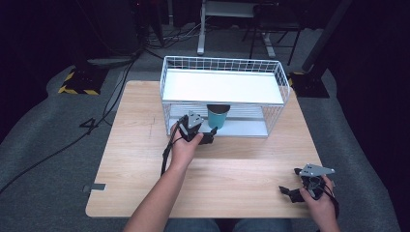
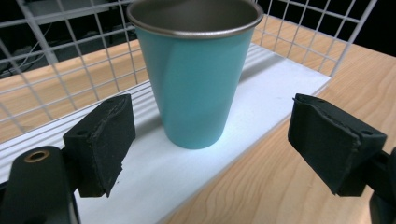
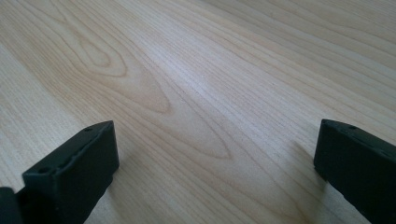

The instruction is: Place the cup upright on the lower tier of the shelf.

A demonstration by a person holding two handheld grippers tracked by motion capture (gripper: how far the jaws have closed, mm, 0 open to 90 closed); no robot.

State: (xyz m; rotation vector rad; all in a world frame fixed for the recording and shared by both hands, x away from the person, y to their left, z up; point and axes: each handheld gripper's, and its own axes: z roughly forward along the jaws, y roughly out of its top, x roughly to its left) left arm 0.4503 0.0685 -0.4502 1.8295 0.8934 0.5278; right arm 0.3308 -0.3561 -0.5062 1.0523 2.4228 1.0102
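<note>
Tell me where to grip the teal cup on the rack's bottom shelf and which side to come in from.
Grip the teal cup across its lower wall, coming level from the rack's open front, probably best. It stands upright and narrows downward, and the upper shelf blocks a grasp from above. The left gripper already faces it, jaws open wide on either side, not touching.

In the high view, the top shelf of the white wire rack (image 1: 222,86) hid the rim and upper part of the teal cup (image 1: 217,118) on the lower shelf. In the left gripper view, the picture's top edge cut off the cup's far rim. The desk's (image 1: 145,159) near edge was partly hidden behind the person's forearm.
</note>
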